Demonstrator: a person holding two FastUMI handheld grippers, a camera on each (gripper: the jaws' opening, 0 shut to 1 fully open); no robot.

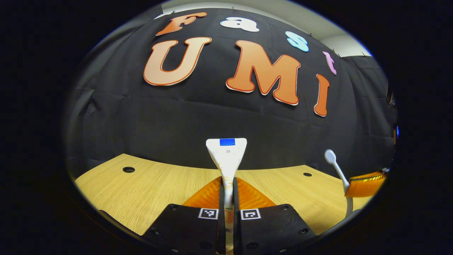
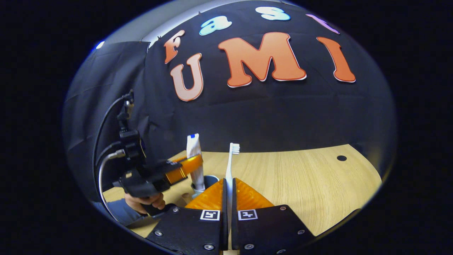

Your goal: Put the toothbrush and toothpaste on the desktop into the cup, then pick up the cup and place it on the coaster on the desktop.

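Observation:
My left gripper [image 1: 228, 187] is shut on the white toothpaste tube [image 1: 226, 152], which stands upright with its flat blue-marked end on top. From the right gripper view, the left gripper [image 2: 189, 165] holds the toothpaste tube [image 2: 194, 150] over a small grey-blue cup [image 2: 209, 181] on the wooden table [image 2: 300, 184], and the tube's lower end dips into the cup. My right gripper [image 2: 228, 187] is shut on the white toothbrush [image 2: 230, 163], bristles up, just right of the cup. In the left gripper view the toothbrush [image 1: 334, 164] and right gripper [image 1: 364, 184] show at the far right.
A person's hand [image 2: 145, 202] grips the left gripper's handle, with cables arching above it. The wooden table [image 1: 141, 191] has small round holes [image 1: 128, 169] [image 2: 341, 158] near its back edge. The black cloth wall stands right behind the table.

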